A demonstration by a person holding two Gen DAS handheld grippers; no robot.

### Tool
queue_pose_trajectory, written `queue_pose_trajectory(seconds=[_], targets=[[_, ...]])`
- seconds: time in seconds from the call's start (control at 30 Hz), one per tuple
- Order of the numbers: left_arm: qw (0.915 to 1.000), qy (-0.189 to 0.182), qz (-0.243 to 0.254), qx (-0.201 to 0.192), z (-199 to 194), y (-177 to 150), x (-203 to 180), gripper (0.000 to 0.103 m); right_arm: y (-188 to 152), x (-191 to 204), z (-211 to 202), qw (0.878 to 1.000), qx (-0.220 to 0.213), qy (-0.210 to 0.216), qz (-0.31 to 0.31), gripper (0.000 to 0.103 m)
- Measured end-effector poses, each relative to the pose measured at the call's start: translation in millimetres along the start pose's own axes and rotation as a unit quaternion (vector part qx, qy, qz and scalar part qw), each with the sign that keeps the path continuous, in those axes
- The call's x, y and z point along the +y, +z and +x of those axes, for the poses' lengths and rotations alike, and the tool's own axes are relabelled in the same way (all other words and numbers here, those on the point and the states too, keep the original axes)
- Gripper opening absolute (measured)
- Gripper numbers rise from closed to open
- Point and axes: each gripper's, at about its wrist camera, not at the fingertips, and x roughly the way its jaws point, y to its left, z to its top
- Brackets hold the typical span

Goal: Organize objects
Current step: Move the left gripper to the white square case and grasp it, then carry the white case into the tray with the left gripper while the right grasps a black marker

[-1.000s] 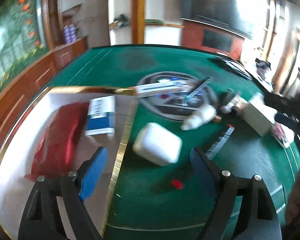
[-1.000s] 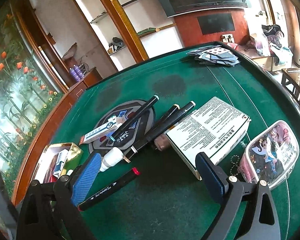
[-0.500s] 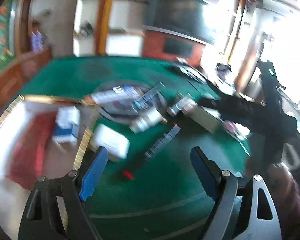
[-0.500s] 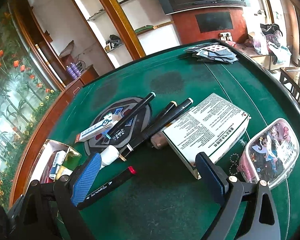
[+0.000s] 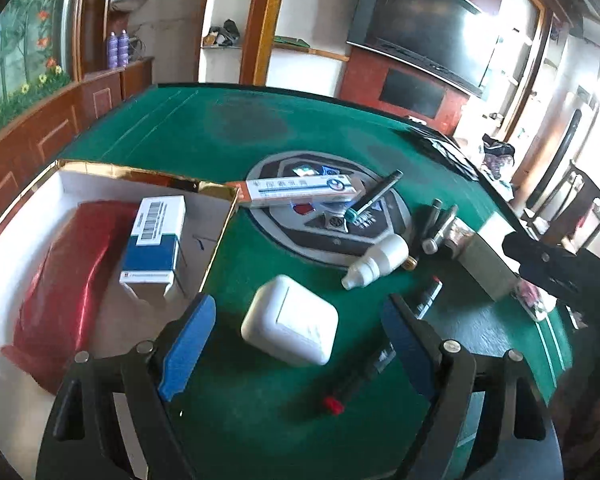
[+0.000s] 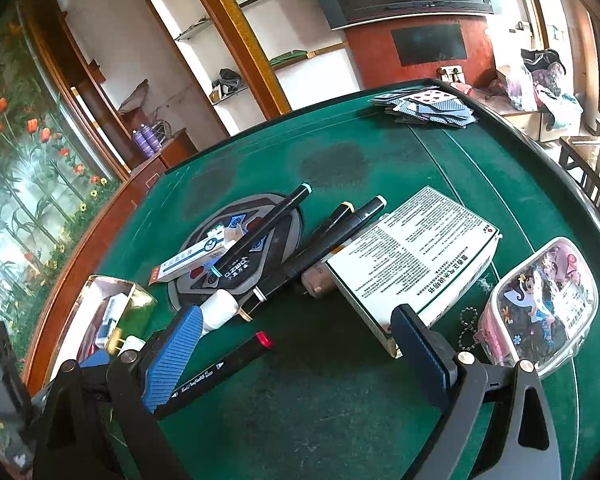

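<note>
White rounded plastic case [image 5: 289, 321] now sits between our wide, empty left tongs [image 5: 296, 340] (swung back from the right); we judge it next for the gold-rimmed box [image 5: 216, 240].

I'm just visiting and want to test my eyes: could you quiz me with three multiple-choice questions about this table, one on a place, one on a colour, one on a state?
1. Where is the blue-and-white box?
A. inside the gold-rimmed box
B. on the playing cards
C. between the right gripper's fingers

2. What colour is the table's cloth?
A. red
B. green
C. grey

3. How is the left gripper?
A. shut on a marker
B. shut on the bottle
C. open

Answers:
1. A: the blue-and-white box lies in the gold-rimmed box.
2. B: the table is green.
3. C: the left gripper gapes around a white case.
</note>
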Motion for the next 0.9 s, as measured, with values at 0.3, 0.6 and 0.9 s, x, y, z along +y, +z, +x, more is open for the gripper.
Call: queue_pose_trajectory(seconds=[0.3,0.6,0.9], targets=[[0.9985,0.024,0.044,0.022,20.3,0.1,-22.6,0.043,-0.6,1.1,-0.1,1.0,0.001,-0.001,-0.001,0.099],[0.9954,0.028,0.087,0.028,9.7,-6.0,-35.6,0.052,-0.4,1.2,-0.1,1.0,0.0,-0.001,-0.001,0.1],[0.9946,0.014,0.092,0.046,25.5,-13.6,-46.5,0.052,-1.1,3.1,1.3,1.0,0.0,-0.005,-0.006,0.1]])
